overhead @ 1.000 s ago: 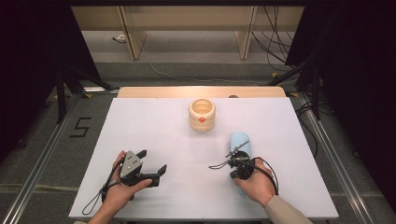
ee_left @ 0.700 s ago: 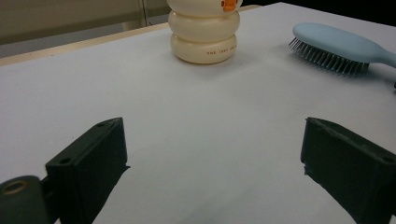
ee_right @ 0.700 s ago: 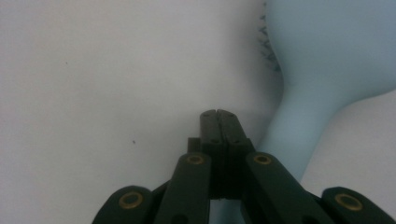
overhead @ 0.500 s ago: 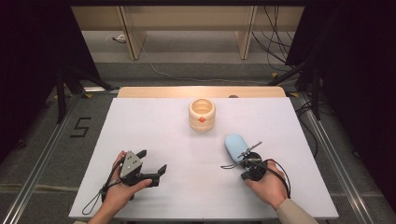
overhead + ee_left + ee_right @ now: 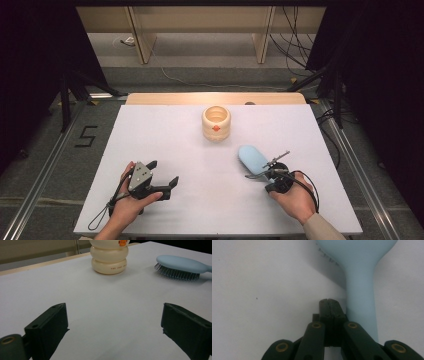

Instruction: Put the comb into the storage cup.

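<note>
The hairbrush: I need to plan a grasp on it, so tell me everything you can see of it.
The hairbrush is pale blue, smooth and plastic-looking, with an oval head and a straight, slim handle. It lies on the white table, bristles down, back up, near the person's right side. Its handle points toward the right gripper, whose jaws are shut together beside the handle, not around it. Whether they touch it is unclear.

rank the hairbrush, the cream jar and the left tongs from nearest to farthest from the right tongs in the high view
1. hairbrush: right beside the right tongs, its handle alongside them.
2. cream jar: farther back, mid-table.
3. left tongs: across the table, near the front left.
</note>
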### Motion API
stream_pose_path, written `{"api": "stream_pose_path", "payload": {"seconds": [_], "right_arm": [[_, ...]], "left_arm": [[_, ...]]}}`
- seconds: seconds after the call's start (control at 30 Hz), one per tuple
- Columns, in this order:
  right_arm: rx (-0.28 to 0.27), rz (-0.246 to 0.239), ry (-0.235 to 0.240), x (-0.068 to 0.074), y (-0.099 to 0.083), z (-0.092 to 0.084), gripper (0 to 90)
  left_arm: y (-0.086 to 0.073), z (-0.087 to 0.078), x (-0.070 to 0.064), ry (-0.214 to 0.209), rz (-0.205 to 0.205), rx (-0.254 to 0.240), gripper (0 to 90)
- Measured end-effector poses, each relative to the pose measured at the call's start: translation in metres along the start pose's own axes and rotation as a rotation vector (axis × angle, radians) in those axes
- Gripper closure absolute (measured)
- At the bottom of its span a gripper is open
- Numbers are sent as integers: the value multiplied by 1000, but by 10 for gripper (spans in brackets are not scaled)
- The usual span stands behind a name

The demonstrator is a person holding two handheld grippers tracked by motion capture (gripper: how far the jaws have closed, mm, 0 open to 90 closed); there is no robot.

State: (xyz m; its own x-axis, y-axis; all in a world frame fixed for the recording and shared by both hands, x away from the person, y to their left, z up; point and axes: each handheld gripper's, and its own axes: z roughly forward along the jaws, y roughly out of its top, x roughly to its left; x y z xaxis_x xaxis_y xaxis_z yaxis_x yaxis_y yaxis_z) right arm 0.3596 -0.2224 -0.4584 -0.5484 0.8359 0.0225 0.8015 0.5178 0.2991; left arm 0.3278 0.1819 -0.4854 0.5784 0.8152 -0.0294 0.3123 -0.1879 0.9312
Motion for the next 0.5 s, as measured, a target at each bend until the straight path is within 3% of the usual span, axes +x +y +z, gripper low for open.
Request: {"api": "stream_pose_path", "payload": {"seconds": [0.5], "right_arm": [[-17, -18, 13, -1, -1, -1, 878]], "left_arm": [[0, 0, 1, 6, -3, -4, 68]]}}
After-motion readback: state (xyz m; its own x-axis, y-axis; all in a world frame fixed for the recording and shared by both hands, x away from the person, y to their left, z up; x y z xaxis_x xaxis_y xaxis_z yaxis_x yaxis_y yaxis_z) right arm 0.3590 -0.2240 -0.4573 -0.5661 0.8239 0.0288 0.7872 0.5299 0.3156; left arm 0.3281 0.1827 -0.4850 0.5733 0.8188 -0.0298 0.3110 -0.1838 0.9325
